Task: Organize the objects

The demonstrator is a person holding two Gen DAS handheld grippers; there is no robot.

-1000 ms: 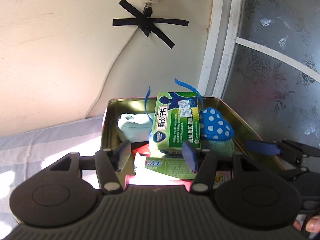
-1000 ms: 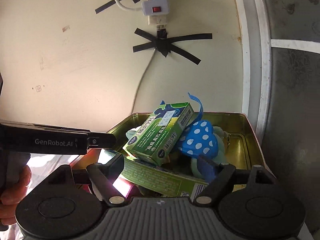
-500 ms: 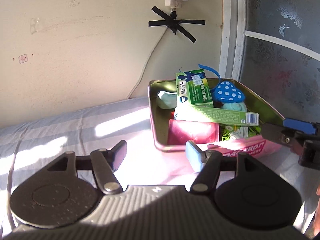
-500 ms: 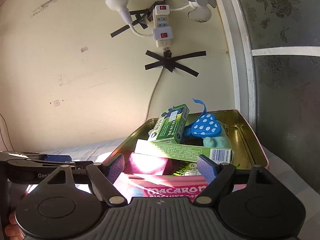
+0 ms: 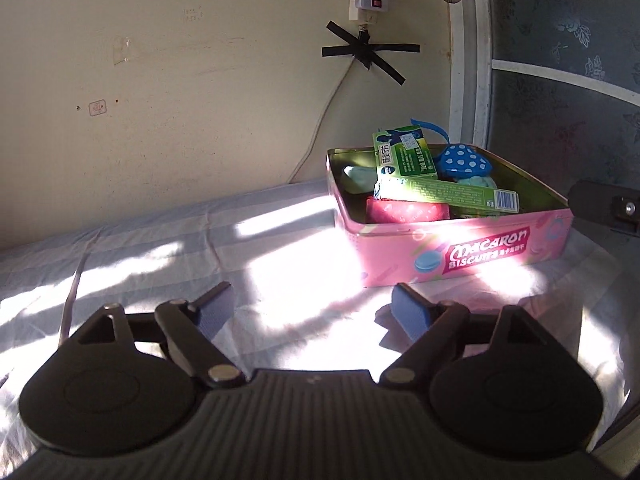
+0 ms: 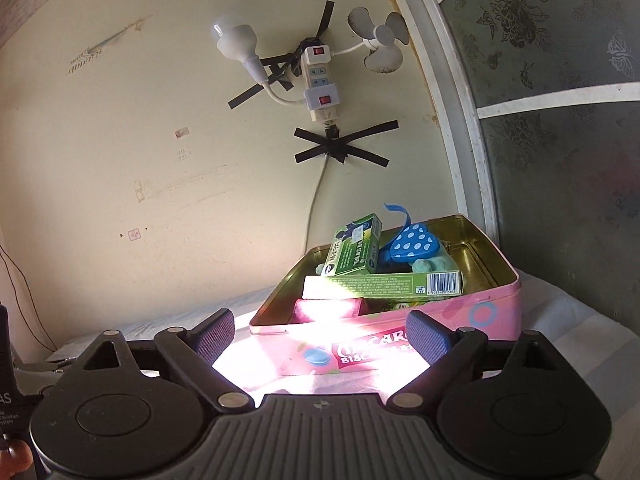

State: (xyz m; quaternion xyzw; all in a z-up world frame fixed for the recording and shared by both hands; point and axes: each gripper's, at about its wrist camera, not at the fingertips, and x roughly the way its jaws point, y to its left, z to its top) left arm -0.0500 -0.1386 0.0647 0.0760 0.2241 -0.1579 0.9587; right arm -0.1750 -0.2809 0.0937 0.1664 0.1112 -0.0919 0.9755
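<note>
- Your left gripper (image 5: pixel 312 306) has just been opening; its jaws stand spread wide above the sunlit sheet (image 5: pixel 160 248), nothing between them.
- Your right gripper (image 6: pixel 320 336) has also just been opening; its jaws are spread, empty, in front of the tin's near wall without touching it.
- The pink biscuit tin (image 5: pixel 472 248) sits on the sheet near the wall, lid off.
- Inside it, 2 green boxes are stacked: the small green box (image 6: pixel 354 252) leans tilted on the long green box (image 6: pixel 384 285).
- A blue dotted pouch (image 6: pixel 414 244) lies behind them, and a pink packet (image 5: pixel 406 212) beneath.
</note>
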